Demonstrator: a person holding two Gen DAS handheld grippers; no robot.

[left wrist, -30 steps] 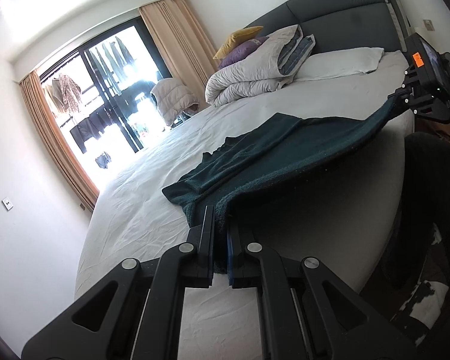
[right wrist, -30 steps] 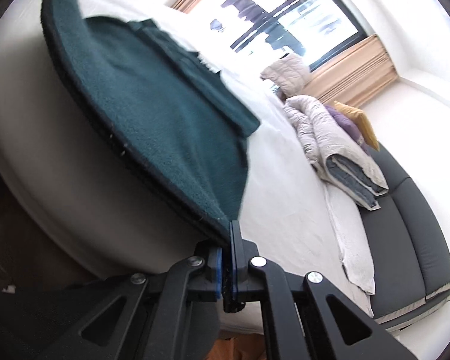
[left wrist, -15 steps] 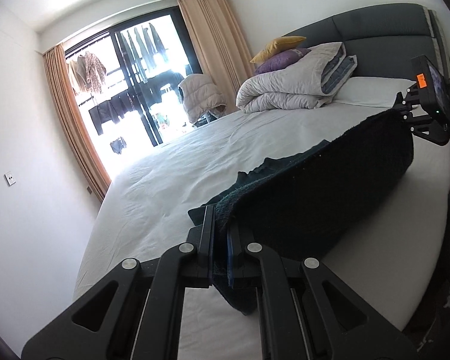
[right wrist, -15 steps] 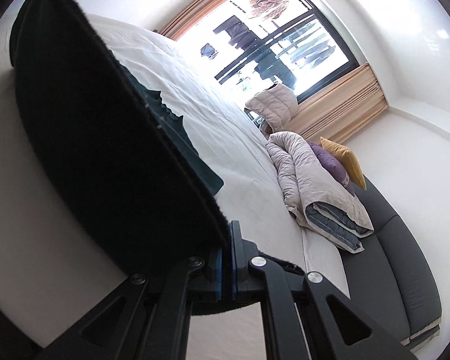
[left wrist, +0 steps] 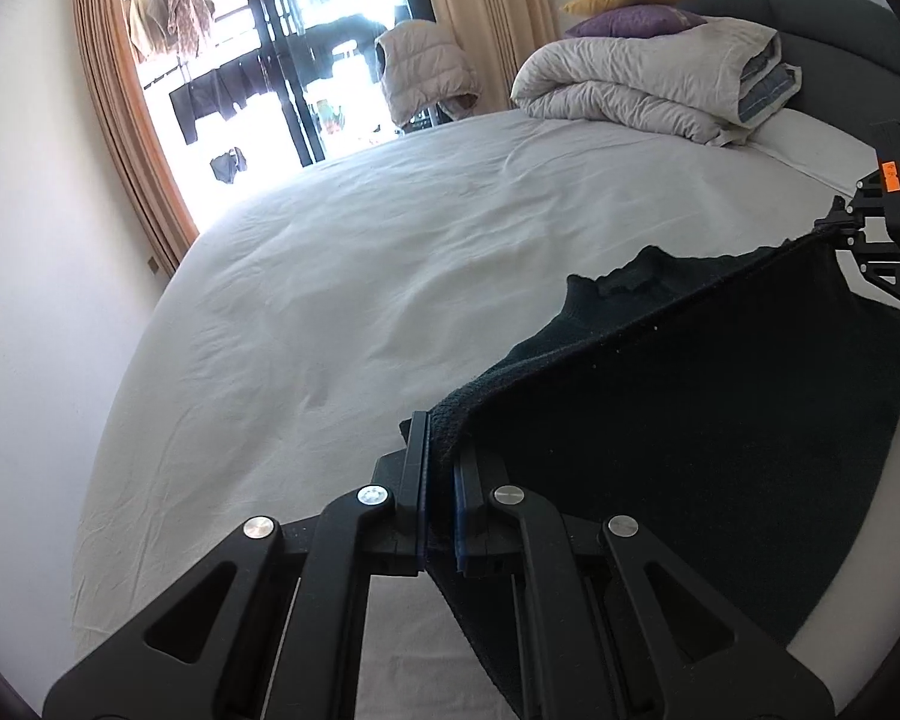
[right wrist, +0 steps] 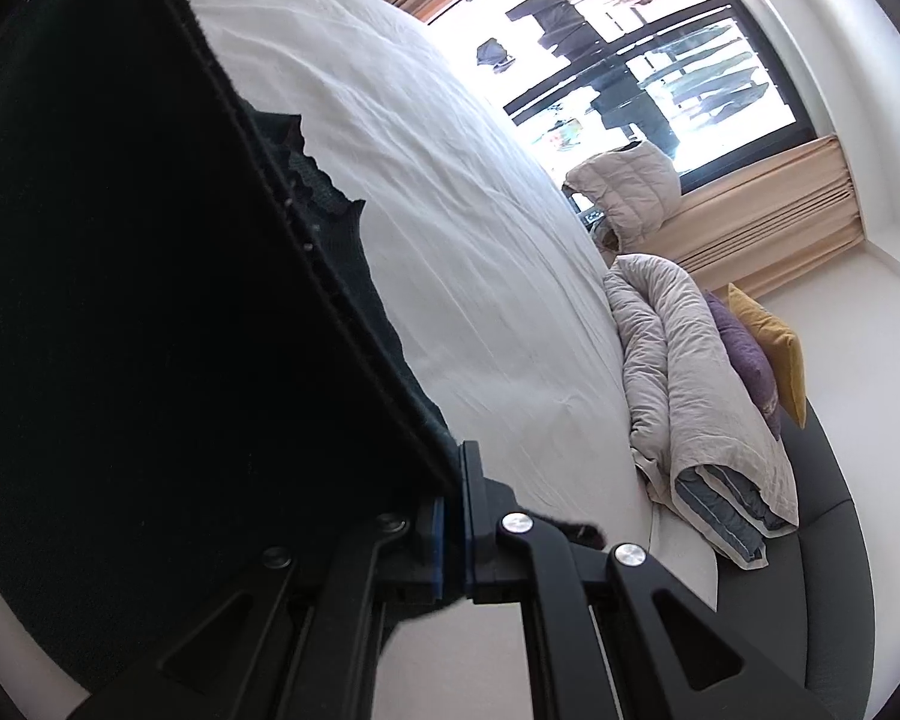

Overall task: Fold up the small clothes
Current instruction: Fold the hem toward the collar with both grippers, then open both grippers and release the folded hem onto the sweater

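Note:
A dark green knitted garment (left wrist: pixel 690 420) hangs stretched between my two grippers above the white bed (left wrist: pixel 360 300). My left gripper (left wrist: pixel 441 438) is shut on one end of its raised top edge. The other end runs up to my right gripper (left wrist: pixel 834 228) at the right side of the left wrist view. In the right wrist view the same garment (right wrist: pixel 150 330) fills the left half, and my right gripper (right wrist: pixel 456 468) is shut on its corner. A ribbed cuff or neck edge (right wrist: pixel 318 180) shows behind the raised edge, over the sheet.
A rolled grey duvet (left wrist: pixel 648 78) with purple and yellow cushions (left wrist: pixel 630 6) lies at the dark headboard (left wrist: pixel 858 24). A padded jacket (left wrist: pixel 426 72) hangs over a chair by the balcony door. Curtains (left wrist: pixel 132 138) frame the window.
Both grippers have carried the garment's edge up and across the bed. A second ago it lay mostly flat on the sheet; now it hangs as a raised sheet over its far part.

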